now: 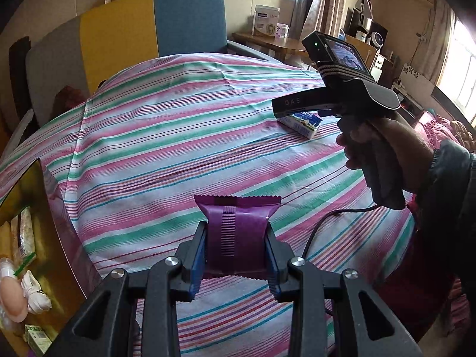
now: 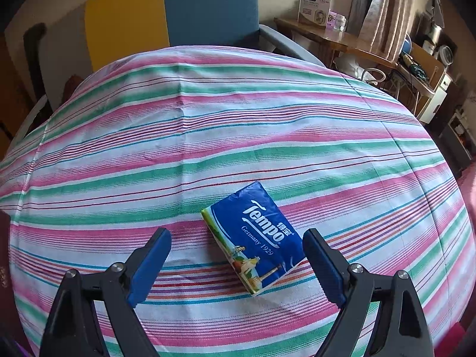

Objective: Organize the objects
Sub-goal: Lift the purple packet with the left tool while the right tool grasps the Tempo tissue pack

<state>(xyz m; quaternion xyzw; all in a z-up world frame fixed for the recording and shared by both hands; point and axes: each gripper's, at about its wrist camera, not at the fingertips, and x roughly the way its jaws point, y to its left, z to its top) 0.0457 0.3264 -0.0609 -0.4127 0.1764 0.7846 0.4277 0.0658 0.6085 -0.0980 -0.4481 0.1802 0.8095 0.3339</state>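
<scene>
The purple snack packet [image 1: 238,232] sits clenched between the blue pads of the left tongs [image 1: 236,255], held above the striped tabletop [image 1: 166,136]. Its long axis runs from 6 to 12 o'clock in the left wrist view, the crimped far end pointing toward 12; the near end is hidden behind the tongs.

The Tempo tissue pack [image 2: 257,238] lies flat on the tabletop between the spread fingers of the right tongs [image 2: 236,255], which are released, neither pad touching it. Its long axis runs from about 11 to 5 o'clock in the right wrist view.

In the left wrist view that pack is mostly hidden under the right tongs' body at 2 o'clock. At 8 o'clock a gold box [image 1: 49,208], cut off by the frame, holds small items hard to make out.
</scene>
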